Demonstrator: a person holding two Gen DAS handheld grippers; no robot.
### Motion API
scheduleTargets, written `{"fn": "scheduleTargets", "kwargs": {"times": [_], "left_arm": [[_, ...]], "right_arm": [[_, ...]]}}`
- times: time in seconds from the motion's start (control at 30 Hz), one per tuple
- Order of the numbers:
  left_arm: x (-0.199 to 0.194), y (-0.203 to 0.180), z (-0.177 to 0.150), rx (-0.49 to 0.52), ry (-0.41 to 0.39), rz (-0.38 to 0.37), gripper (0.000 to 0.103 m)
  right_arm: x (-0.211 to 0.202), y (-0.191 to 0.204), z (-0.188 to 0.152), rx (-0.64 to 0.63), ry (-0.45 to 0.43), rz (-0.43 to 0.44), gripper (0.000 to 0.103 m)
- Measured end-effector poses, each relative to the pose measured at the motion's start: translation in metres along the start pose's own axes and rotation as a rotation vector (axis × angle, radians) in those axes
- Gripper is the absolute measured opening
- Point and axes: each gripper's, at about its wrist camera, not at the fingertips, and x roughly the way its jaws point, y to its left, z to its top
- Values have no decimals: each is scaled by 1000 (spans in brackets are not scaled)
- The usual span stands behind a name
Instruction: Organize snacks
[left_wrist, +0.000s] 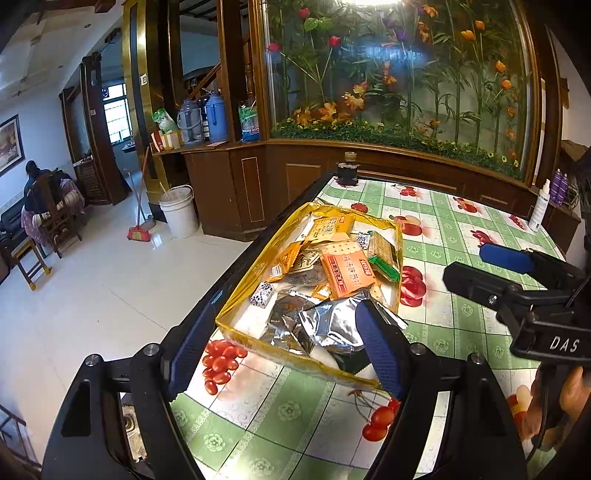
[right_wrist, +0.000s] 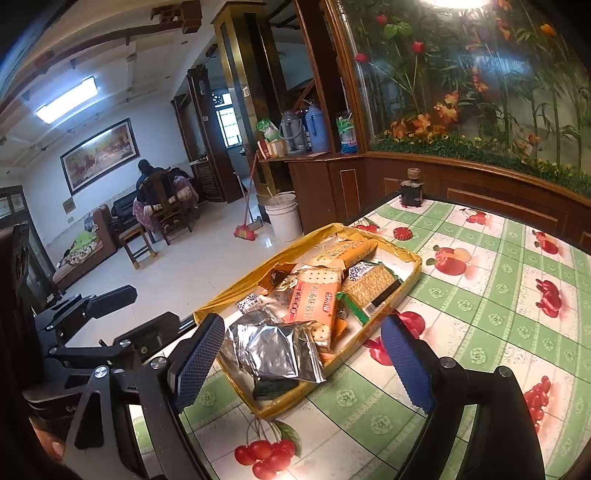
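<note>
Spreading under everything is the desk (right_wrist: 480, 295), covered in a green-checked cloth printed with cherries and apples. On it, near its left edge, lies a shallow yellow tray (right_wrist: 415, 267) with the snacks piled inside. Among them, an orange cracker packet (right_wrist: 314, 302) lies near the middle, a green-trimmed cracker packet (right_wrist: 369, 284) is just to its right, and a crumpled silver foil bag (right_wrist: 280, 350) sits at the tray's near end, with a small black-and-white wrapped sweet (left_wrist: 263, 293) by the left wall.

The left tool (left_wrist: 284, 343) hovers at the near end of the tray with its jaws wide and nothing between the pads; in its own view the right finger overlaps the foil bag and the tray's near corner, while the left finger stands outside the tray's left wall. Whether that finger touches the bag cannot be told.

The right tool (right_wrist: 303, 365) also stands wide and holds nothing. Its fingers frame the tray's near end, the foil bag showing between them but apart from both pads. In the left view it appears well to the right of the tray, above the cloth.

A small dark jar (right_wrist: 411, 190) stands at the desk's far corner, and a red bottle cap (right_wrist: 402, 233) lies just beyond the tray.
</note>
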Motion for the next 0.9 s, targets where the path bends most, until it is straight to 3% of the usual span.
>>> {"fn": "scheduleTargets", "kwargs": {"times": [0.9], "left_arm": [[-47,9,-12,29,-17,-7,79]], "right_arm": [[-10,10,-17,-185,61,-13,89]]}}
